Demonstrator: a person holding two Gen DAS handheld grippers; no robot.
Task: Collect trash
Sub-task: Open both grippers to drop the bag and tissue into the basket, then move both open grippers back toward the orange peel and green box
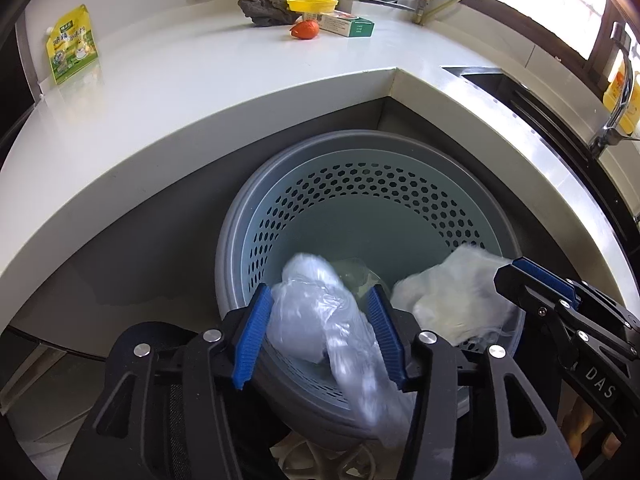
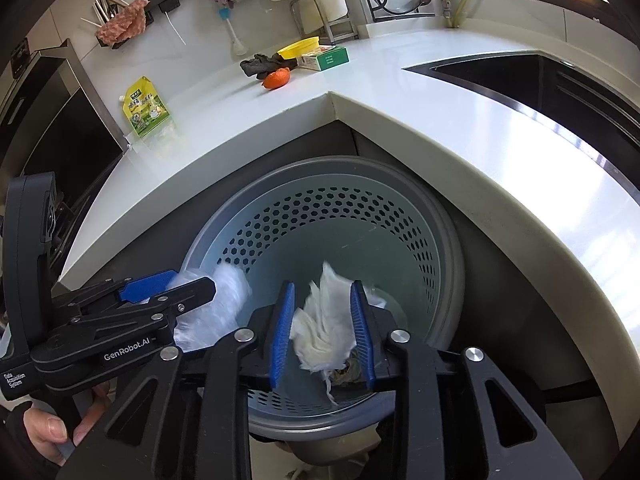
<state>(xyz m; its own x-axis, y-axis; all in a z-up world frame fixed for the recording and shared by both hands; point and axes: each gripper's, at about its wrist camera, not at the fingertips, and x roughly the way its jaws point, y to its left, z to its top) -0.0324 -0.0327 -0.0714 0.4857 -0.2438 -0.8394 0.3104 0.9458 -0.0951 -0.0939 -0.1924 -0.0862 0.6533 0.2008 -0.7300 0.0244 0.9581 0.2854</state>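
A pale blue perforated trash bin (image 1: 360, 204) stands on the floor below the counter corner; it also shows in the right wrist view (image 2: 340, 232). My left gripper (image 1: 320, 320) is shut on a crumpled clear plastic bag (image 1: 316, 320) over the bin's near rim. My right gripper (image 2: 322, 316) is shut on a wad of white tissue (image 2: 326, 320) over the bin mouth. The tissue (image 1: 452, 296) and right gripper (image 1: 536, 284) show at the right in the left wrist view. The left gripper (image 2: 168, 284) and bag (image 2: 220, 304) show at the left in the right wrist view.
On the white counter (image 1: 200, 92) lie a yellow-green pouch (image 1: 72, 44), an orange fruit (image 1: 305, 30), a dark rag (image 1: 264, 10), a yellow dish (image 1: 312, 4) and a green-white box (image 1: 348, 24). A sink (image 2: 540, 84) is at the right. Something pale lies in the bin's bottom.
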